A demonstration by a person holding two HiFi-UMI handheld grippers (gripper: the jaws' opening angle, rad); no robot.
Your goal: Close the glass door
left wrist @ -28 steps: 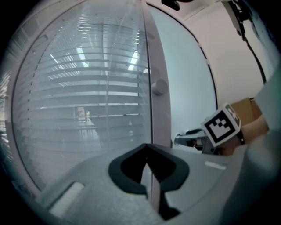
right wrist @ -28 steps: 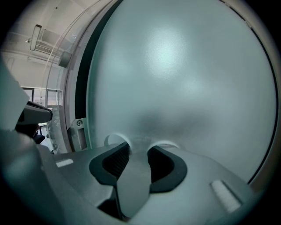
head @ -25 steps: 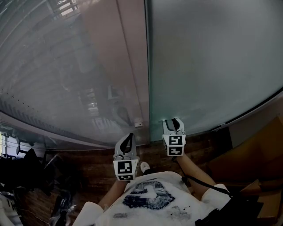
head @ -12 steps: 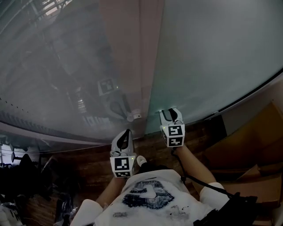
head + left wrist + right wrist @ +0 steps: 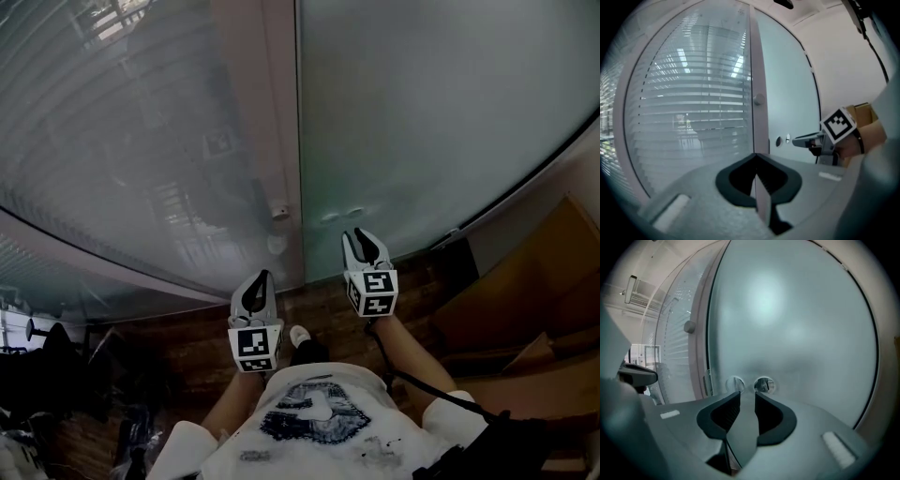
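The frosted glass door [image 5: 431,122] fills the right of the head view, its left edge against the pale door post [image 5: 277,112]. Two round holes [image 5: 764,384] pierce the glass near that edge. My right gripper [image 5: 364,246] points at these holes from just short of the glass. Its jaws [image 5: 746,397] have just been closing but still stand a little apart, with nothing between them. My left gripper [image 5: 255,292] hangs lower and to the left, before the post. Its jaws [image 5: 756,157] look shut and empty. The left gripper view shows the right gripper [image 5: 806,139] beside the door [image 5: 787,93].
A glass wall with blinds [image 5: 112,141] runs left of the post, which bears a small knob [image 5: 689,326]. Cardboard boxes [image 5: 525,300] stand at the right. Dark chairs [image 5: 47,366] sit at the lower left on the wooden floor [image 5: 187,347].
My right gripper has drawn back a little from the glass, so the two round holes now show ahead of it. The left gripper shifted slightly too, and the head view swung.
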